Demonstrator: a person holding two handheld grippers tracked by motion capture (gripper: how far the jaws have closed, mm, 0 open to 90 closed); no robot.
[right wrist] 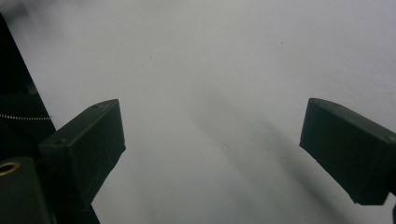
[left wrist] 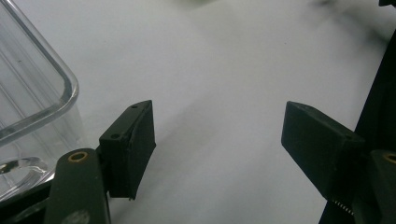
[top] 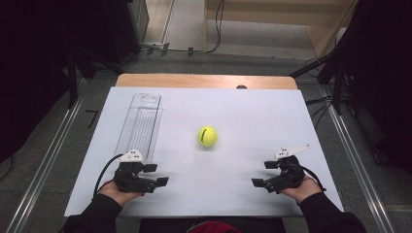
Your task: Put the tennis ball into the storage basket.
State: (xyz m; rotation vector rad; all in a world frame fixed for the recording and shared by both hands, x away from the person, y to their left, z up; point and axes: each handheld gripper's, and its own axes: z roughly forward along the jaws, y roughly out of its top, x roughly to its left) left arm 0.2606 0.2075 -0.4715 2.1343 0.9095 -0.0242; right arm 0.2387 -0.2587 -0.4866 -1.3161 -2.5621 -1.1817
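**Tennis ball** (top: 207, 136): yellow-green, with a dark curved mark on top. Lay on the white table cover (top: 233, 107), to the right of the clear plastic container (top: 140, 124) and well apart from it, about level with the container's near third. Touched by neither tool.

**Clear plastic container**: long, narrow and ribbed. Lay flat on the cover with its long side running away from the person. Appeared in the left gripper view as a rounded transparent corner (left wrist: 32, 93) at the left edge.

**Left gripper** (top: 160, 174): held in the person's left hand (top: 116, 191). Sat just at the near end of the container and slightly to its right, low over the cover. Pointed right, away from the container. Jaws stood apart in the left gripper view (left wrist: 217, 135), with bare cover between the pads and nothing clasped.

**Right gripper** (top: 261, 173): held in the right hand (top: 303, 187). Sat far to the right of the container, beyond the ball and nearer the person than it. Pointed back toward the container's side of the table. Jaws likewise spread wide in the right gripper view (right wrist: 212, 140), with plain cover between them.
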